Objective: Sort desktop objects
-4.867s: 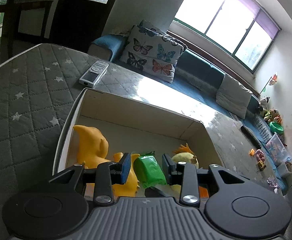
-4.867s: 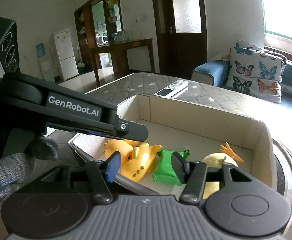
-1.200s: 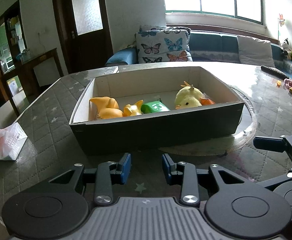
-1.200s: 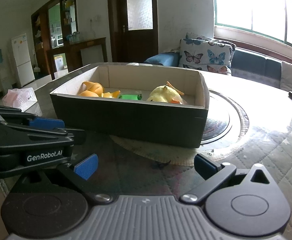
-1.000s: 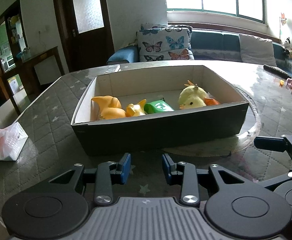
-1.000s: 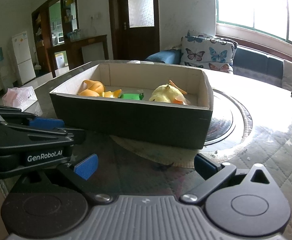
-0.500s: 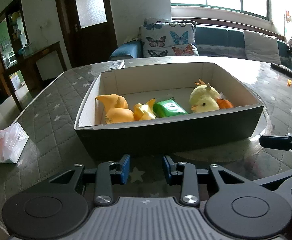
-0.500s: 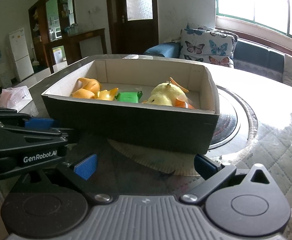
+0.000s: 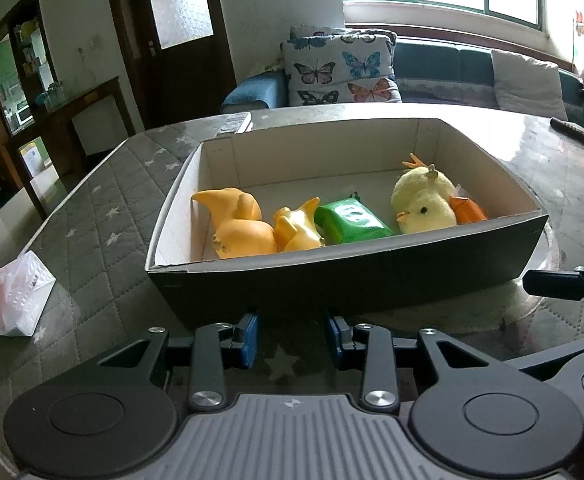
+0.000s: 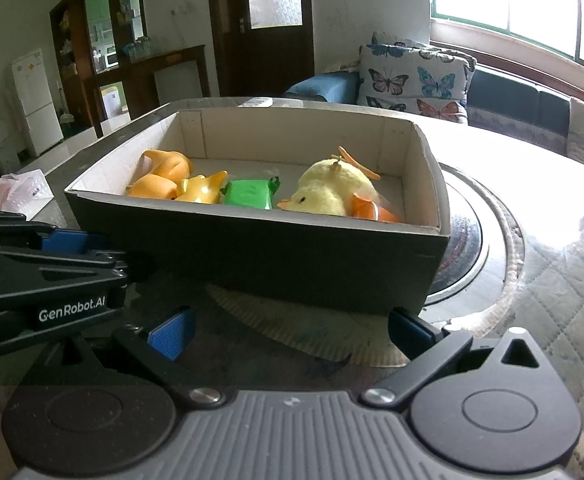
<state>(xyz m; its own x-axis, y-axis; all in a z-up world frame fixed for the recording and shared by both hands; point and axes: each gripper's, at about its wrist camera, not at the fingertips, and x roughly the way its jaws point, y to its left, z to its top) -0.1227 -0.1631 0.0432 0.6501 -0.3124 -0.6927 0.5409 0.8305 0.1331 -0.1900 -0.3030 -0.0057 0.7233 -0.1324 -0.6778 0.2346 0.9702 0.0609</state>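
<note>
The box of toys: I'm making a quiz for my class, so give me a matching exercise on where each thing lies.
Things:
1. plush chick
2. green packet
3. big orange toy
4. tissue pack

Places:
A. left end of the box
B. on the table, outside the box
C. right end of the box
D. middle of the box

Pairs: 1-C, 2-D, 3-A, 4-B

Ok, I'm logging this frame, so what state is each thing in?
box: open-topped, upright on the table
green packet: lying flat in the box
plush chick: on its side in the box
left gripper: jaws open, empty
right gripper: jaws wide open, empty
</note>
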